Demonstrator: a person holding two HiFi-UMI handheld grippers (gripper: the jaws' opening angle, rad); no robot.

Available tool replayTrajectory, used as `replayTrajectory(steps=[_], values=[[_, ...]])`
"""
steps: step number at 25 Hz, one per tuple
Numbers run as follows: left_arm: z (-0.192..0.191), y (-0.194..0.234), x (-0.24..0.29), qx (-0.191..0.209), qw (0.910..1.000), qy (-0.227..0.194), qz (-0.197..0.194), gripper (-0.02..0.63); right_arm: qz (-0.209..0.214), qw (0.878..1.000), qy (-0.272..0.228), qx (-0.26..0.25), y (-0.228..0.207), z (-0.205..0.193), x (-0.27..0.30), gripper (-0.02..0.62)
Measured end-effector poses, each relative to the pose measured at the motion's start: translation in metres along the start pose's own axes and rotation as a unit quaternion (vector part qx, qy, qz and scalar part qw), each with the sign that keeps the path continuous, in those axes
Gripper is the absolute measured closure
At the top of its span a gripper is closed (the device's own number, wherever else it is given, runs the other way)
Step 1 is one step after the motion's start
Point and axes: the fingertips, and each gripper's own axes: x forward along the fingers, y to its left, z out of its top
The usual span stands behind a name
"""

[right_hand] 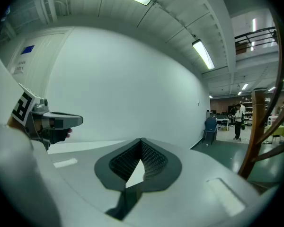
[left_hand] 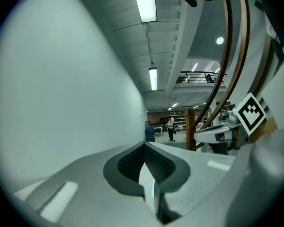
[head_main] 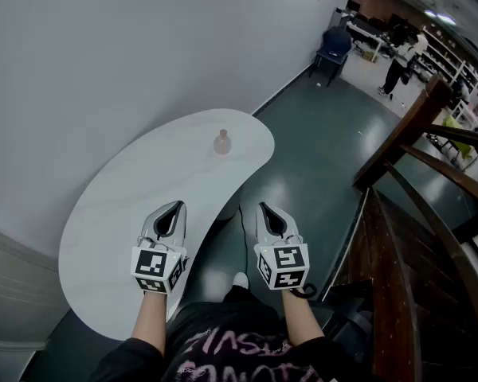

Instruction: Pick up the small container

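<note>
The small container [head_main: 221, 142], a pinkish bottle with a narrow neck, stands upright near the far end of the white curved table [head_main: 135, 197]. My left gripper [head_main: 175, 206] hovers over the table's near part, well short of the container, its jaws shut with nothing between them. My right gripper [head_main: 266, 207] is held beside the table's inner edge over the floor, also shut and holding nothing. In the left gripper view the jaws [left_hand: 144, 144] meet at a point, and the same holds in the right gripper view [right_hand: 141, 139]. Neither gripper view shows the container.
A white wall [head_main: 103, 54] runs along the table's left. A dark wooden stair railing [head_main: 414, 134] rises at the right. Green floor [head_main: 319, 157] stretches ahead to a blue chair [head_main: 333, 48] and a standing person [head_main: 400, 64] far off.
</note>
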Motion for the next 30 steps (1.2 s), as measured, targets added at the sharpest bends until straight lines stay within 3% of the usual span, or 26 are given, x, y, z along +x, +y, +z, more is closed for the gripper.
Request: replayTrajectory(steps=[12,17,30], values=[[-0.005,-0.003,-0.011,-0.013,0.9998,0.009,-0.01,0.606,0.002,1.0,-0.004,-0.012,0.015,0.0,-0.008,0.588],[-0.013,-0.006,-0.014,-0.021,0.9996,0.006,-0.016,0.606,-0.002,0.999,-0.017,-0.046,0.022,0.004,-0.02,0.586],[-0.023,-0.021,0.008,-0.016,0.9991,0.009,-0.039,0.606,-0.014,0.999,-0.02,-0.036,0.004,-0.002,-0.015,0.586]])
